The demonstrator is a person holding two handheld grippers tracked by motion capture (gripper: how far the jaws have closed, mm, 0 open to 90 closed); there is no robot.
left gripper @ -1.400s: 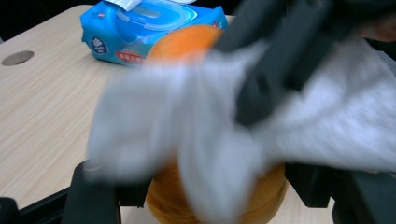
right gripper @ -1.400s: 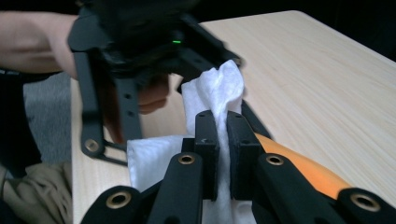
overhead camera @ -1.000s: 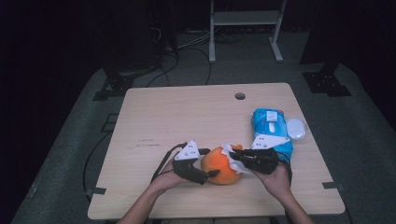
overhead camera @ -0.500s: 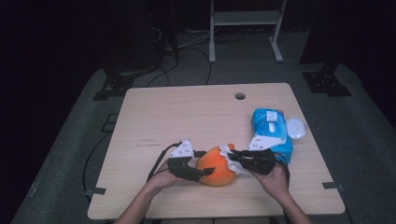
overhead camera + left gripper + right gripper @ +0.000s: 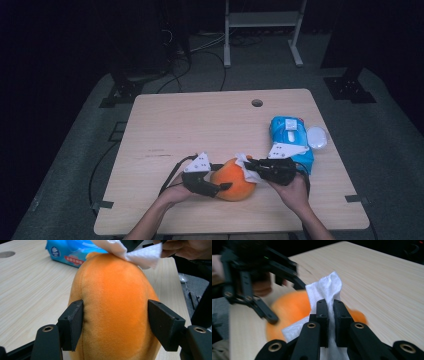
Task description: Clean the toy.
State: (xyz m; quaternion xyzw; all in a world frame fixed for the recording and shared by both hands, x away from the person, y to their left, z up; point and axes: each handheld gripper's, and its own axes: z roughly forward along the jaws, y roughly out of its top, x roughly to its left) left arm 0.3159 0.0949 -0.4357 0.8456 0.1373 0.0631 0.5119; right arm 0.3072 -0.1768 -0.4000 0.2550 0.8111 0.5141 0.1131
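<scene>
Your left hand-held gripper (image 5: pixel 222 186) has its jaws around the orange plush toy (image 5: pixel 234 178), which lies on the table (image 5: pixel 200 125) near your edge — they have just been closing, and in the left gripper view each pad sits against a flank of the toy (image 5: pixel 112 310), one on either side, pressing into the soft fabric. Your right hand-held gripper (image 5: pixel 250 165) comes at the toy from the opposite side, and its jaws are pressed together on a white wipe (image 5: pixel 329 287); in the right gripper view the tissue stands up out of the narrow slit between the two pads and spills down below them. The loose end of that wipe (image 5: pixel 135 252) lies on the far top of the toy as seen from your left hand-held gripper, touching the plush. Your two hand-held grippers face each other with the toy between them, the right hand (image 5: pixel 295 192) just beside the toy. Beyond your right hand-held gripper, away from you, rests a blue pack of wipes (image 5: pixel 290 137) — and a small white oval object (image 5: pixel 317 137) lies right beside the pack on its outer side.
</scene>
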